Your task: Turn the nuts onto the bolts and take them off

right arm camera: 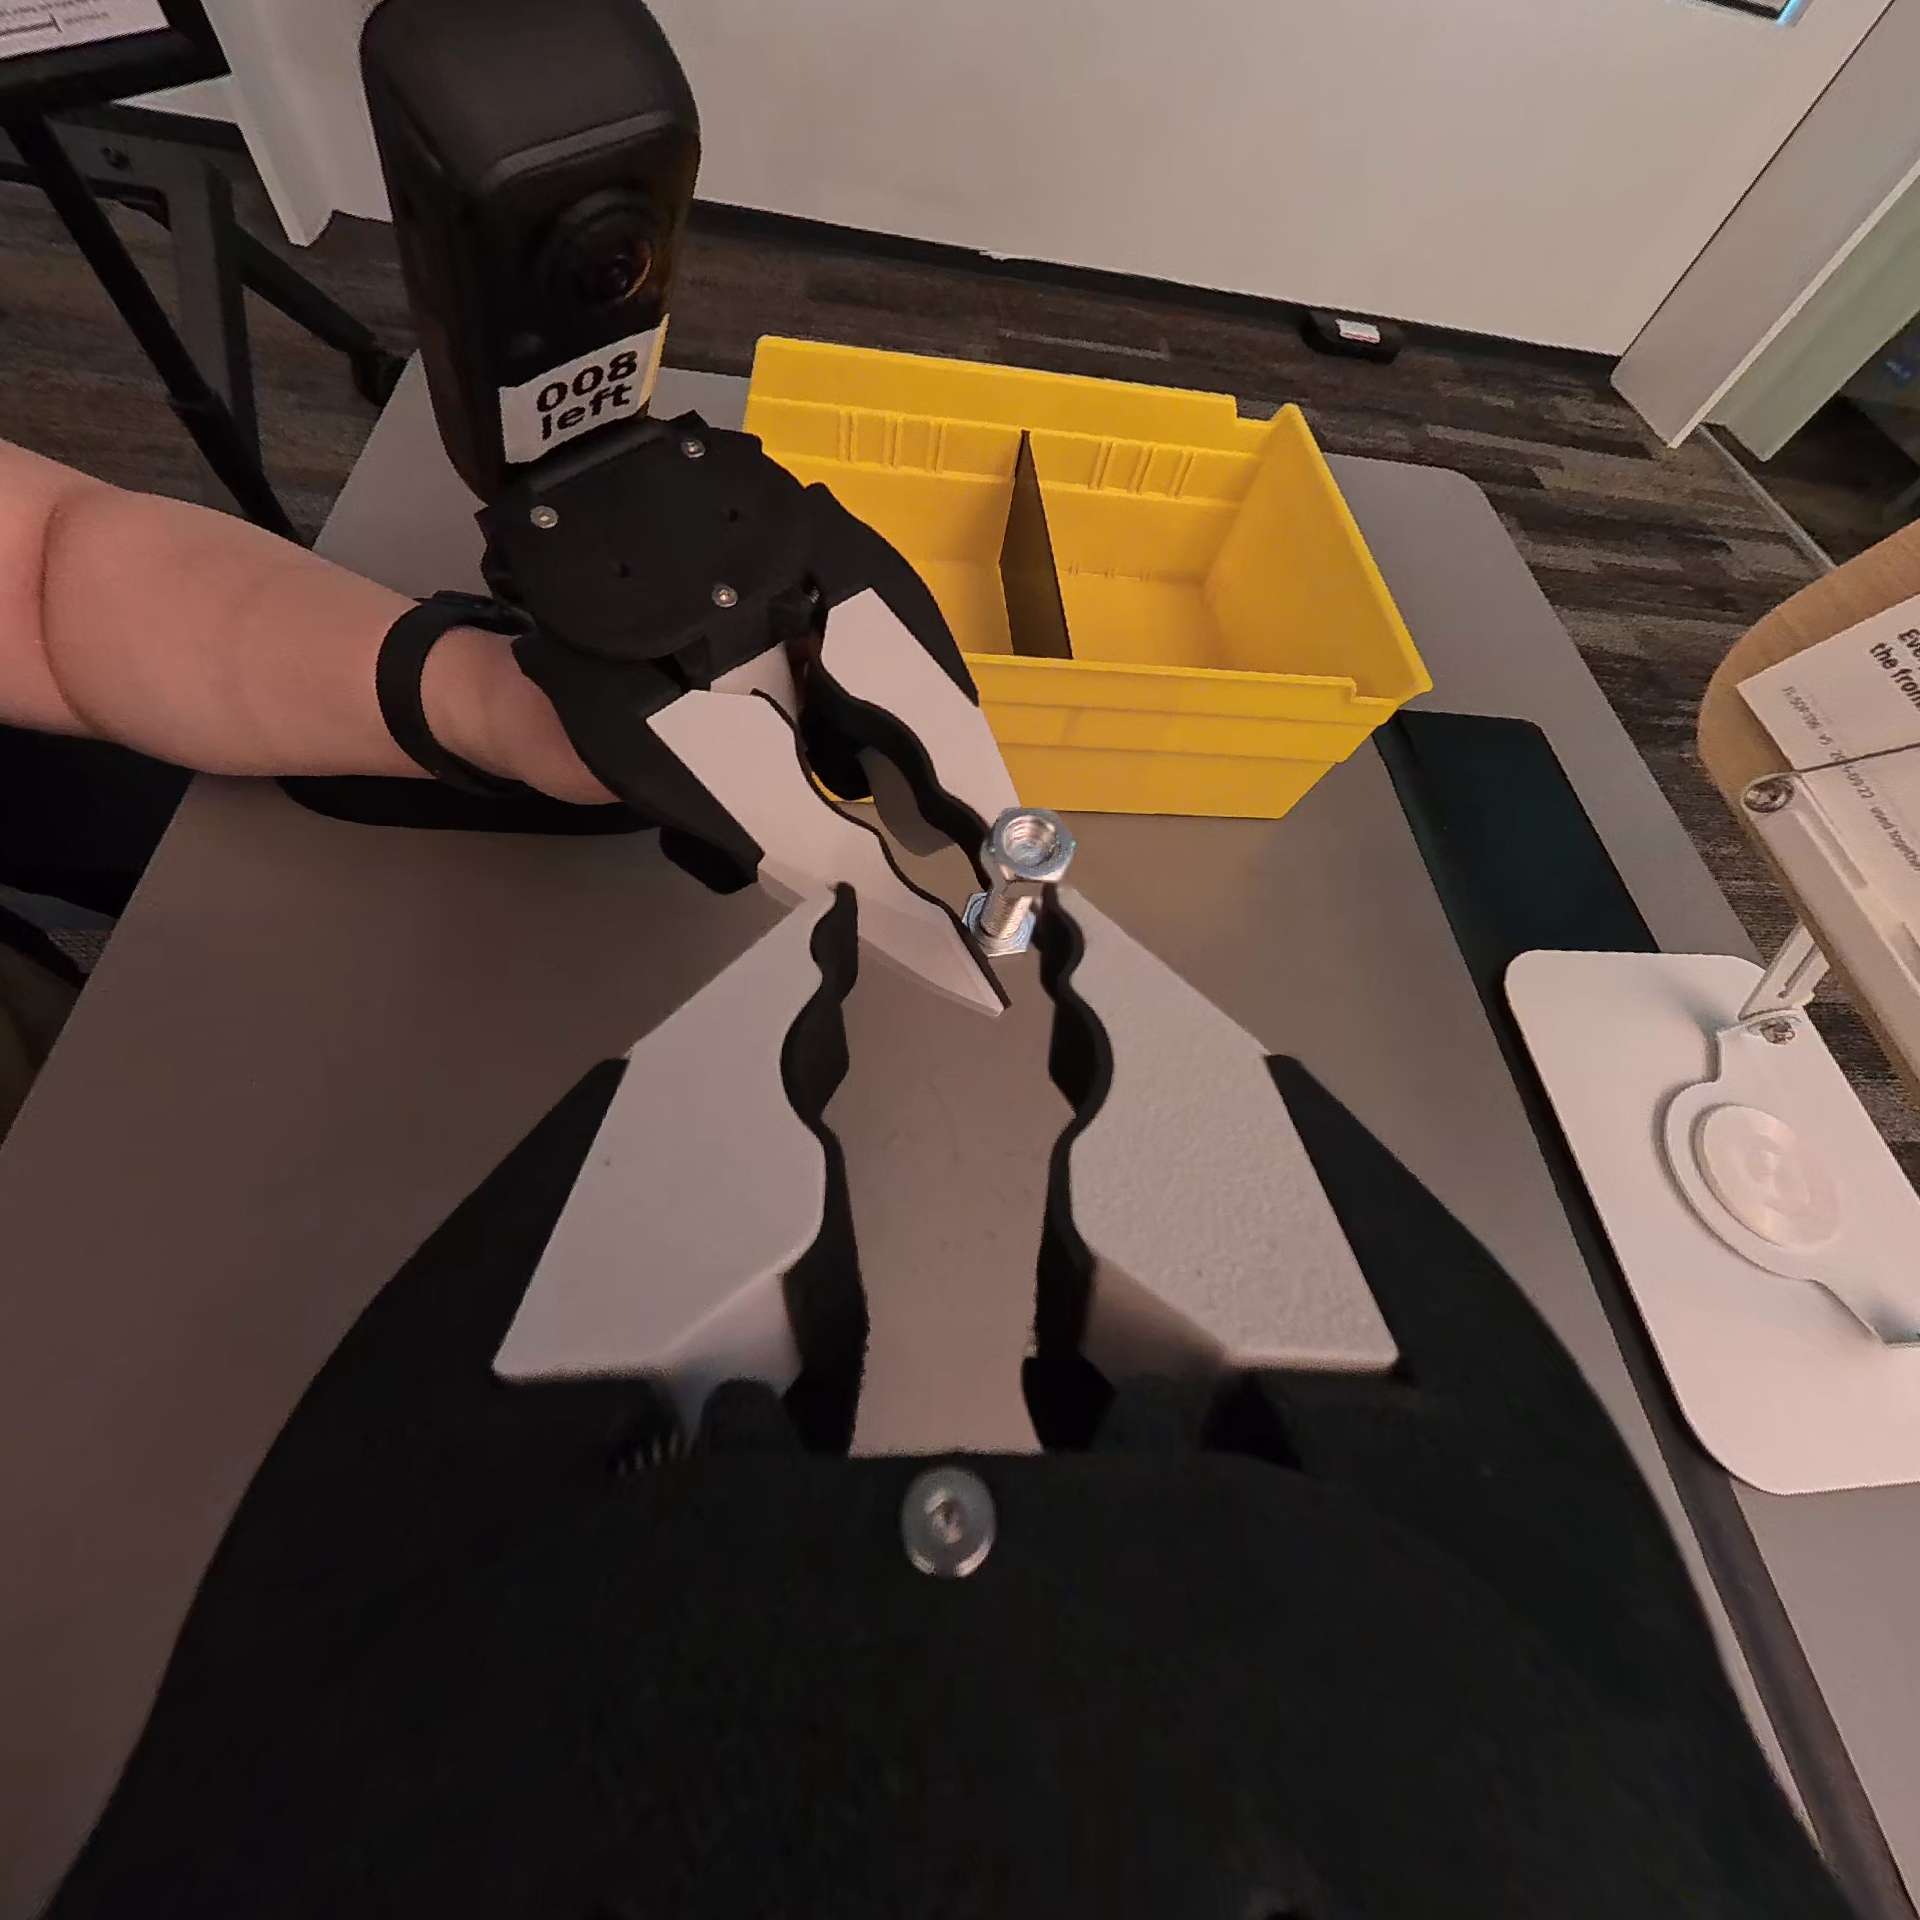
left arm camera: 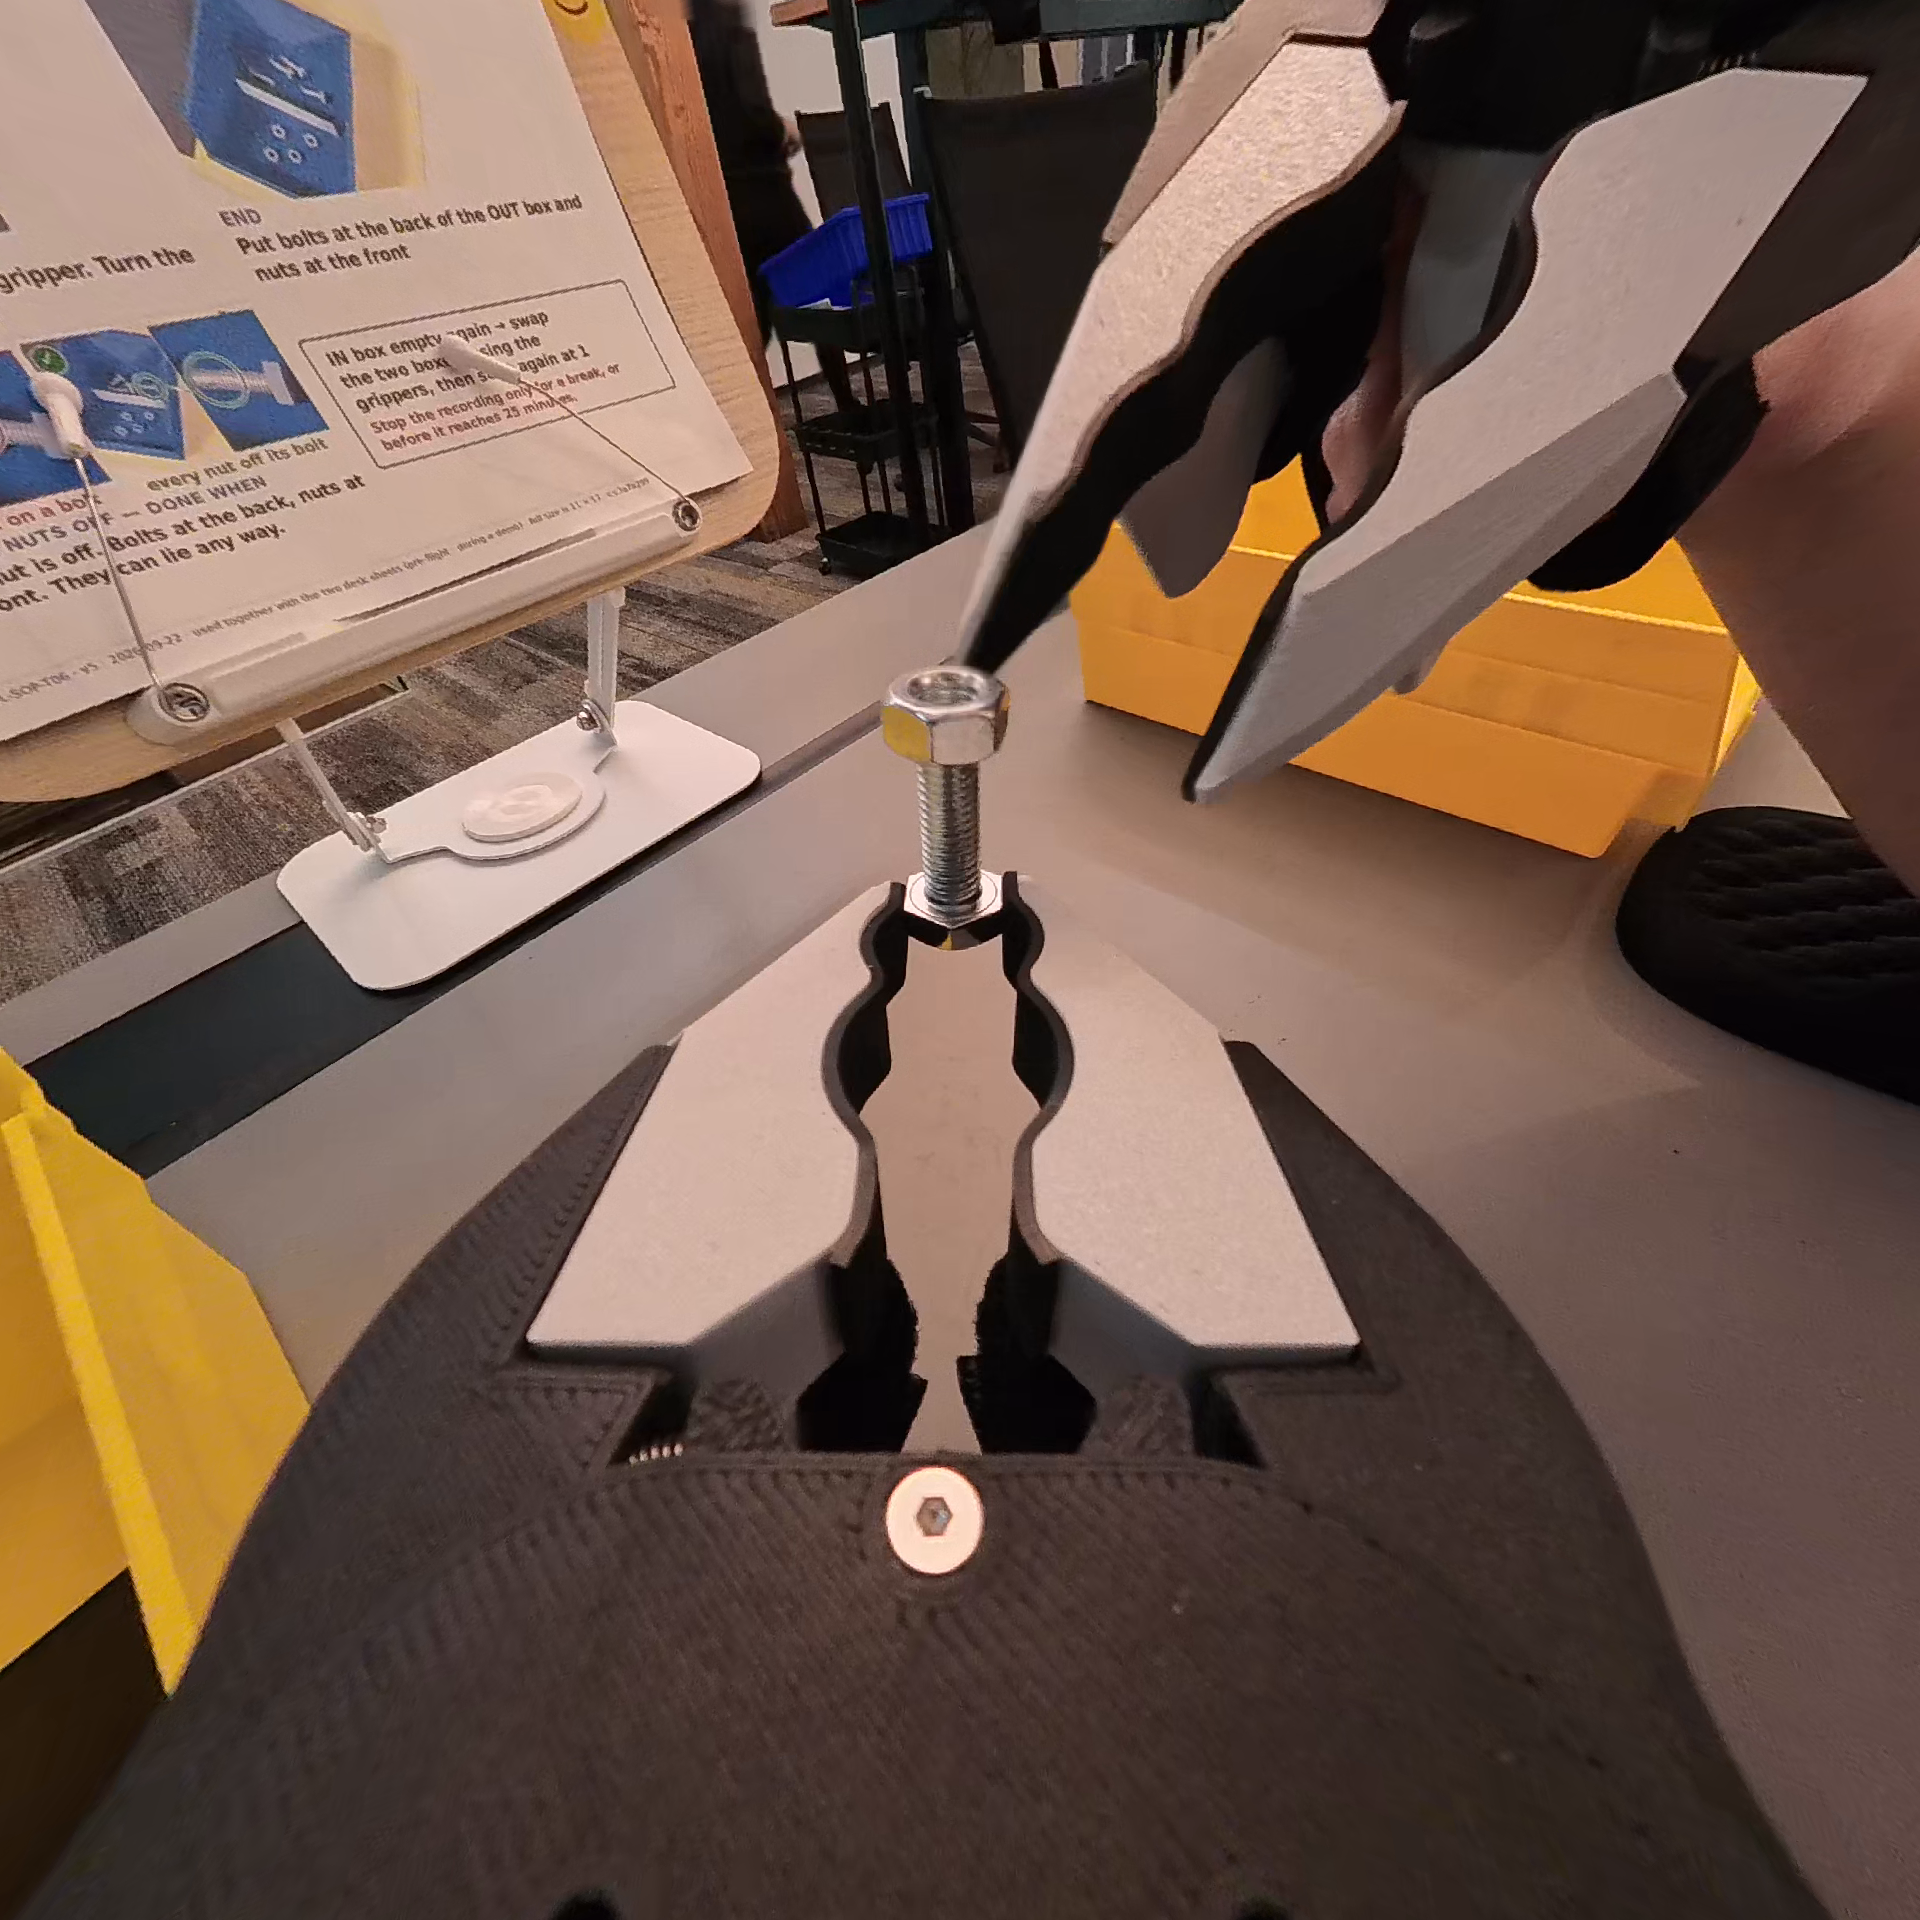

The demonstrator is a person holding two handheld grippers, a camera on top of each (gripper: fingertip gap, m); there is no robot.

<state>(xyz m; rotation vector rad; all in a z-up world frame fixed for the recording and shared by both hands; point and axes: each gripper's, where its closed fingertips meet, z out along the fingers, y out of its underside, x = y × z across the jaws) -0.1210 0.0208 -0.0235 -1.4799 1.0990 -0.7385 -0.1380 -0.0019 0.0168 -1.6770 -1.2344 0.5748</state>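
Note:
A silver bolt [left arm camera: 948, 831] stands upright with its hex head clamped between the tips of my left gripper [left arm camera: 954, 904], which is shut on it. A silver nut [left arm camera: 945, 717] sits on the bolt's top end. My right gripper [left arm camera: 1081, 727] comes in from the upper right, open, with one fingertip [left arm camera: 977, 660] at the nut's top edge and the other off to the right. In the right wrist view, my right gripper [right arm camera: 945, 902] is open just short of the nut [right arm camera: 1023, 847] and bolt [right arm camera: 1003, 904], which the left gripper [right arm camera: 987, 935] holds from the left.
A yellow divided bin [right arm camera: 1288, 499] stands behind the bolt on the grey table [right arm camera: 364, 987], and it also shows in the left wrist view [left arm camera: 1455, 727]. A second yellow bin [left arm camera: 62, 1351] is at the near left. A document stand with a sheet [left arm camera: 312, 364] on a white base [left arm camera: 520, 862] is at the left. The tips of one gripper are about 5 cm away from the tips of the other.

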